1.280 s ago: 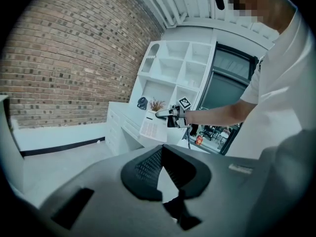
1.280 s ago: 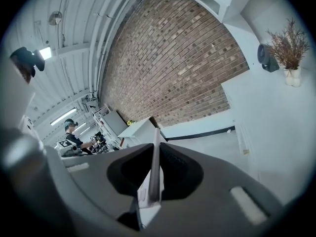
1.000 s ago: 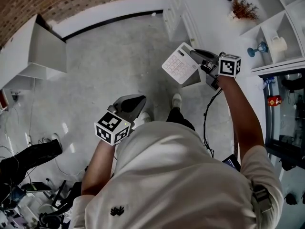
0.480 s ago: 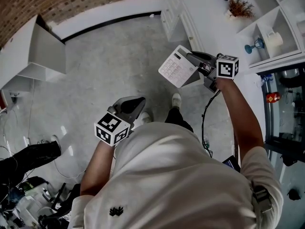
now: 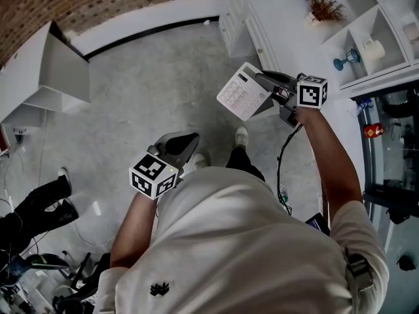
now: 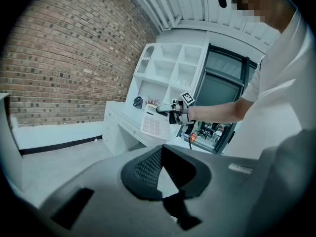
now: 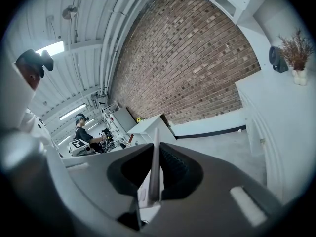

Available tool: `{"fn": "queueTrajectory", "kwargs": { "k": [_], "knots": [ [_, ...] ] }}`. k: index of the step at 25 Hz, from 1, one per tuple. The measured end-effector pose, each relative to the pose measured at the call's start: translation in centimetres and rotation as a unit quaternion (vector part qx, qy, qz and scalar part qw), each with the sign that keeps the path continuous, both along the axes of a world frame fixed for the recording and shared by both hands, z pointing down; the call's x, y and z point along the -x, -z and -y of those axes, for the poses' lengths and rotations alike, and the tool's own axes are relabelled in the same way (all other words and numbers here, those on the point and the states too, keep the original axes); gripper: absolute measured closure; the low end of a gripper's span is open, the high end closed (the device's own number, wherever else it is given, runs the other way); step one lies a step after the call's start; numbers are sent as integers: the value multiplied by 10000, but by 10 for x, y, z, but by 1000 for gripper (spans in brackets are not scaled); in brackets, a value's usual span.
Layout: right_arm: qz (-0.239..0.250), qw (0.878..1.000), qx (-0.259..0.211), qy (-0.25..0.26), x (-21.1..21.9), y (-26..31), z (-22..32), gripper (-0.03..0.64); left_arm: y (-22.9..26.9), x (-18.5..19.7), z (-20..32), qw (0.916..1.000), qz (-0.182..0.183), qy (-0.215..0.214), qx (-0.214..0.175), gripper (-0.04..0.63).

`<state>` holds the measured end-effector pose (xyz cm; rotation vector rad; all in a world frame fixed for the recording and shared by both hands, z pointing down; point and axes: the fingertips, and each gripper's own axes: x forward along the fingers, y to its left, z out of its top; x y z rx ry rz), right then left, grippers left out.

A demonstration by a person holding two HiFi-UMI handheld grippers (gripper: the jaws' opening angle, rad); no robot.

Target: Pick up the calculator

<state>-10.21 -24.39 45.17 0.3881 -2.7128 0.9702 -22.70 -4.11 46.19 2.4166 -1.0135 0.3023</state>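
My right gripper (image 5: pixel 263 78) pinches the calculator (image 5: pixel 242 91) by its edge, body jutting beyond the jaws. My left gripper (image 5: pixel 190 139) sits closed, empty

The calculator (image 5: pixel 243 91) sits between the jaws of the right gripper (image 5: pixel 262 77), over the floor (image 5: pixel 144 77) just before the desk (image 5: pixel 275 18), with the left gripper (image 5: pixel 185 140) well apart to its lower left, a plant (image 5: pixel 325 7) on the desk, and what may be a cup (image 5: pixel 372 46) in the shelf unit (image 5: pixel 393 8) to the right.
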Motion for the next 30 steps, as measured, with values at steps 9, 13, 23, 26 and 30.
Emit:
{"fn": "queueTrajectory", "kwargs": {
  "k": [9,13,23,26,30],
  "knots": [
    [16,10000,31,-11,1,0,0,561,2,2,6,10000,-40,-19,40,589],
    [1,10000,91,-18,4,0,16,560,3,7,24,9999,-59,-27,119,589],
    [53,9999,-3,111,-16,-1,-15,560,0,-15,1,10000,-45,-6,38,589],
    [66,9999,-4,157,-18,0,-6,560,0,-18,12,10000,-41,-6,56,589],
    [39,9997,48,230,-20,-2,12,560,-1,-20,35,9999,-57,-11,82,589]
  ]
}}
